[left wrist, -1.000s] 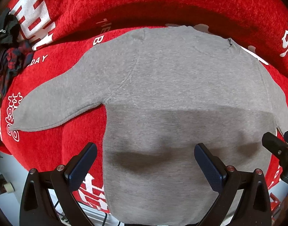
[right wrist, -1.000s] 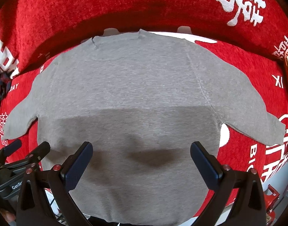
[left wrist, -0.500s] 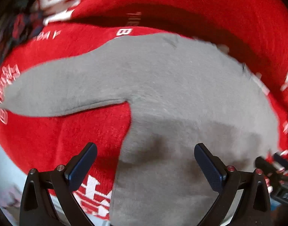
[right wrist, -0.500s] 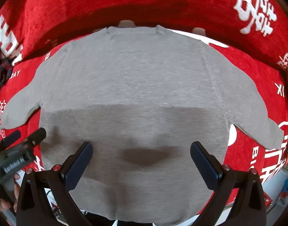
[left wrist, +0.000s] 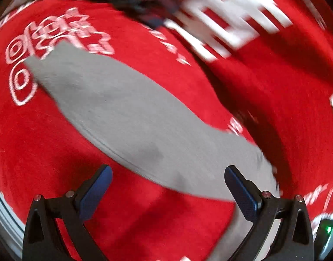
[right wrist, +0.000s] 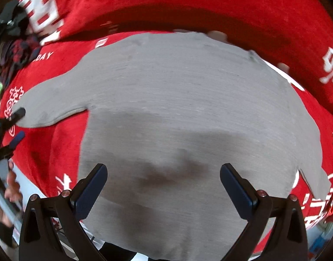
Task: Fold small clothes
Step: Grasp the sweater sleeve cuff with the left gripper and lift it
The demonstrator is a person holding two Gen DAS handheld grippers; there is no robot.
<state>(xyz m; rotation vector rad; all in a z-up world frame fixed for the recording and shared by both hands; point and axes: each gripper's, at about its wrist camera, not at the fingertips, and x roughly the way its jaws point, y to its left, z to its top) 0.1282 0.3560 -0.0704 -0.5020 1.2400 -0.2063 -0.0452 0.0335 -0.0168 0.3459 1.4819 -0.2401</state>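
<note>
A grey sweatshirt (right wrist: 188,113) lies spread flat, front down or up I cannot tell, on a red cover (right wrist: 210,6) printed with white lettering. Its body fills the middle of the right wrist view, the neckline toward the far edge where the cover rises into a dark fold, the hem running off the near edge between the fingers. One sleeve (left wrist: 114,108) stretches out to the left with bare red cloth on both sides of it; the other sleeve (right wrist: 312,174) angles down at the right, its cuff close to the cover's near edge.

The right gripper (right wrist: 163,187) hangs above the lower body of the sweatshirt, jaws spread wide and empty. The left gripper (left wrist: 166,191) is out over the left sleeve near the armpit seam (that view is smeared by motion blur), jaws likewise wide apart with nothing between them; its tips also show at the left border of the right wrist view, beside the cuff.

A dark heap of plaid clothes (right wrist: 16,52) sits at the far left, well apart from the sleeve.
</note>
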